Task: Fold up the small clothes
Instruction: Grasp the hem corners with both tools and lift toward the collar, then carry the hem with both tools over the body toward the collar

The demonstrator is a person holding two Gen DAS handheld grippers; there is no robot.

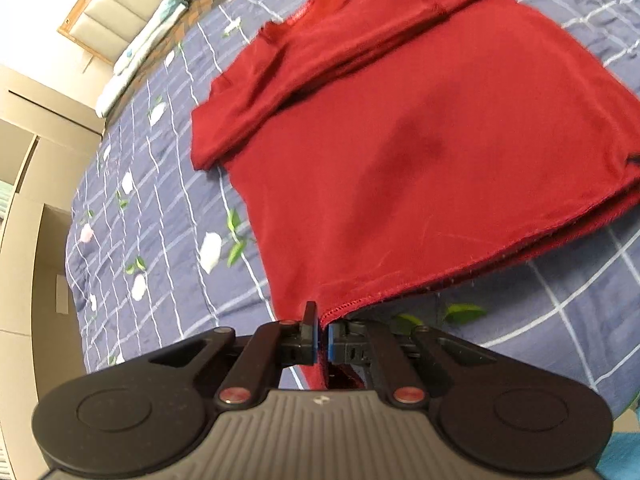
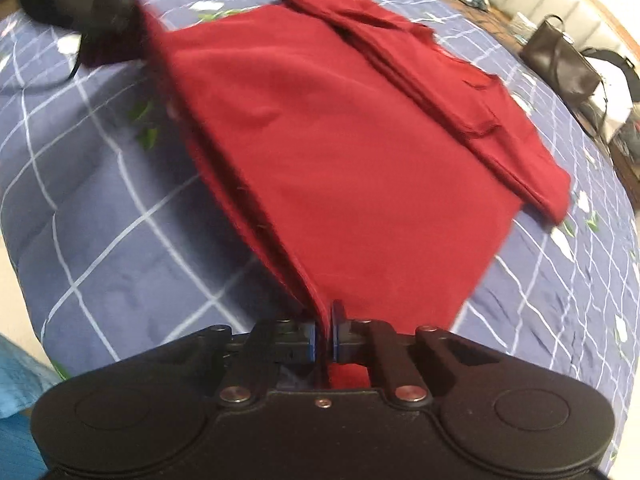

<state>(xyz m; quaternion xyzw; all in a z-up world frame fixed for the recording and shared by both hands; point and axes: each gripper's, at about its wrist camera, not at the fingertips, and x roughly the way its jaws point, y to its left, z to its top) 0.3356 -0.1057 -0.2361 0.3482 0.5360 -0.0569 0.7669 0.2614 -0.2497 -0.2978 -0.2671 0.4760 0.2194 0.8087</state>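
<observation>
A dark red shirt [image 1: 400,168] lies spread on a blue checked bedspread [image 1: 160,208], with its sleeves folded in over the upper body. My left gripper [image 1: 323,336] is shut on the shirt's bottom hem at one corner, and the cloth rises off the bed there. In the right wrist view the same red shirt [image 2: 340,152] stretches away from me. My right gripper [image 2: 325,340] is shut on the other hem corner, lifting that edge. The left gripper [image 2: 92,4] shows blurred at the far left corner of the shirt.
The bedspread [image 2: 100,184] has white flowers and green leaves. A padded headboard [image 1: 116,12] and a long pillow [image 1: 140,48] lie at the far end. A dark handbag [image 2: 560,60] and other bags sit beside the bed. A wardrobe [image 1: 28,200] stands at the left.
</observation>
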